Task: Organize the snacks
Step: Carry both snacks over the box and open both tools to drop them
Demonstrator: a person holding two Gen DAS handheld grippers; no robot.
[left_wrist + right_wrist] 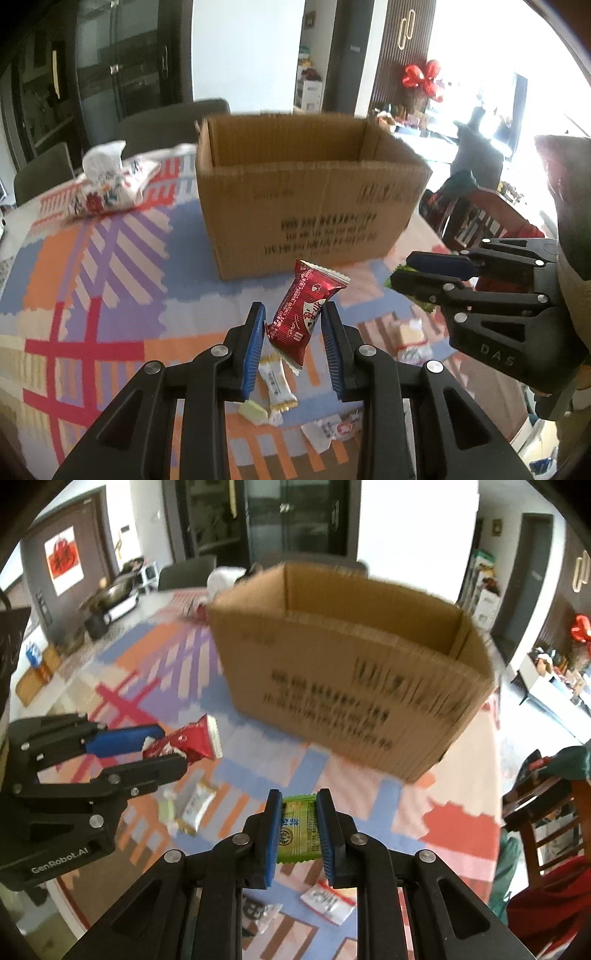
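A: What is each hand carrying at this point?

B: 2 wrapped snacks; the left gripper has its blue pads closed on the lower part of a red packet, and the right gripper is clamped on the sides of a green packet; both packets hang clear of the patterned tablecloth, in front of the open cardboard box.

A: How would you expect them to handle?

B: Light, I'd judge; the red packet stands up from the pads without sagging much, so the contents look fairly stiff; the foil looks slick, though, and the crimped end sticks out free, so it could swivel in the grip.

A: And the green one?

B: It is held across its width, nearly square between the pads; that looks the steadier hold; a hard squeeze might crush whatever is inside, since these seem to be small biscuits or candies.

A: Where should the loose ones be taken?

B: Several small packets lie flat on the cloth below the grippers; thin and flat, they give little edge to pinch; I'd go for the sealed end or across the short side, where the wrapper bunches up.

A: And the box?

B: Open at the top, walls upright; I cannot tell what is inside from either view.
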